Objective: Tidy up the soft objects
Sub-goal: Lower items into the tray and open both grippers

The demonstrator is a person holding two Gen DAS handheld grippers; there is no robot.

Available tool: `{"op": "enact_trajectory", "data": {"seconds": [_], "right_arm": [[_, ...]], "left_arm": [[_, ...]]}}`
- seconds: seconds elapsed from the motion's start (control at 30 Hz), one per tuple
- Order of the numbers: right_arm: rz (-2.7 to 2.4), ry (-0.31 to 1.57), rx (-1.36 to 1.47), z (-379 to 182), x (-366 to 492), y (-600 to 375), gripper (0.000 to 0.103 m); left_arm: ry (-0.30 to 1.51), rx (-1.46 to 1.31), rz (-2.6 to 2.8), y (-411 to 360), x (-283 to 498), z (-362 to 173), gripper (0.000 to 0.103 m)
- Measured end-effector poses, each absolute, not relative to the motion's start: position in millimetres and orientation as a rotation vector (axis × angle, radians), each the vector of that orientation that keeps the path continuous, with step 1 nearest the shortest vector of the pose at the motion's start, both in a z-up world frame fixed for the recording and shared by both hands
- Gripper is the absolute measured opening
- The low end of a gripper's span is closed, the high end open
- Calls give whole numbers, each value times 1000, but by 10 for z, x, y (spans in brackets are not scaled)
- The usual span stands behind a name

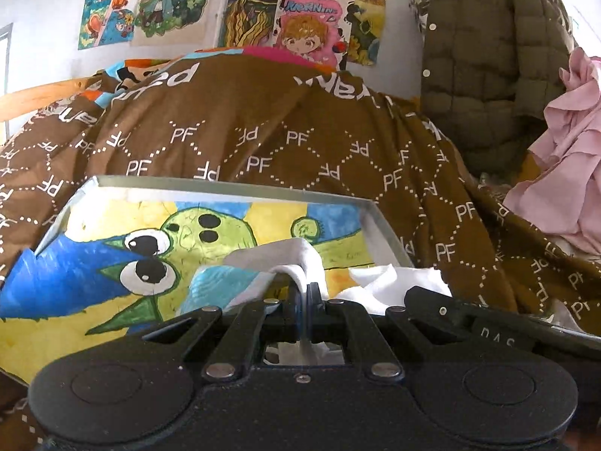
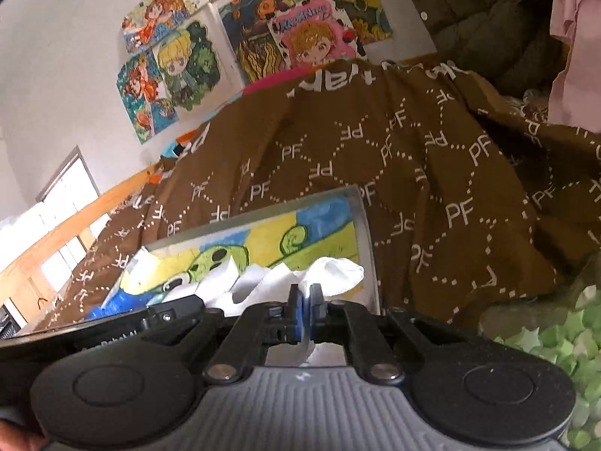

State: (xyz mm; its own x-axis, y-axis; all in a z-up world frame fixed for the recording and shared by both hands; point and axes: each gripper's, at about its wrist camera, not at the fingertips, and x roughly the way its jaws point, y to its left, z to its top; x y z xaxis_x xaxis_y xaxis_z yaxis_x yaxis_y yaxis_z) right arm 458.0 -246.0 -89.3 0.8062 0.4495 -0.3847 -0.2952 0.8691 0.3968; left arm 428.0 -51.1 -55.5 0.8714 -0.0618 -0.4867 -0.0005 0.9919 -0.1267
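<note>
Both the left gripper (image 1: 303, 293) and right gripper (image 2: 305, 297) have jaws pinching a light, limp white cloth (image 1: 394, 280), best held by its edges, over the painted tray (image 1: 225, 184).

A: Where do the two wrist cameras look from?

B: Each sits low behind its jaws, close over the painted tray (image 1: 210, 233), facing the far wall.

A: Shared ground?

B: Tray, brown blanket (image 2: 413, 173) and wall drawings (image 1: 308, 15); the right view is tilted.
</note>
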Motion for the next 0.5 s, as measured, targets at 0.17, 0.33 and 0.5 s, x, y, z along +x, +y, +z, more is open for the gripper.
{"op": "enact_trajectory", "data": {"seconds": [0.17, 0.33, 0.5], "right_arm": [[400, 502, 312, -886, 4583, -2431, 10], [397, 516, 307, -899, 4598, -2417, 14], [393, 518, 307, -900, 4605, -2425, 16]], "left_arm": [[530, -156, -20, -452, 4306, -590, 4], [535, -160, -24, -454, 4301, -592, 6], [538, -168, -19, -449, 4296, -595, 12]]}}
